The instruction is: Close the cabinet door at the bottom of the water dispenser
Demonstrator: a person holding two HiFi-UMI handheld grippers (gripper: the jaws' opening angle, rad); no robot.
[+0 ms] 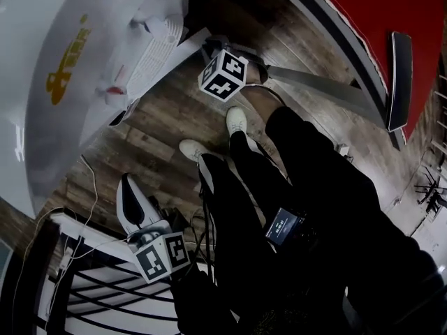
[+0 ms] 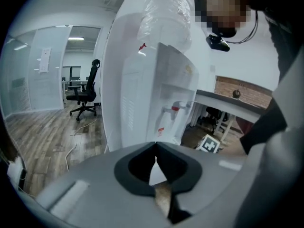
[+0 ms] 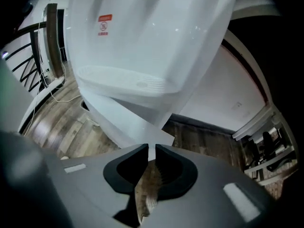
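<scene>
The white water dispenser (image 1: 77, 61) fills the head view's upper left, with its drip tray (image 1: 157, 47) facing me. Its bottom cabinet door (image 3: 123, 120) stands out from the body as a white panel; its corner lies just beyond my right gripper (image 3: 152, 148). That gripper's jaws leave a narrow gap and white shows through it; I cannot tell whether the tips touch the door. In the head view the right gripper (image 1: 209, 53) hangs beside the door's edge (image 1: 197, 39). My left gripper (image 2: 155, 145) is shut on nothing, held back near the floor (image 1: 129, 187), aimed at the dispenser (image 2: 161, 94).
My dark-trousered legs and white shoes (image 1: 236, 121) stand on the wood floor right of the dispenser. A white cable (image 1: 91, 187) trails on the floor by a black-and-white rack (image 1: 105, 292). An office chair (image 2: 85, 96) and a desk (image 2: 237, 103) stand further off.
</scene>
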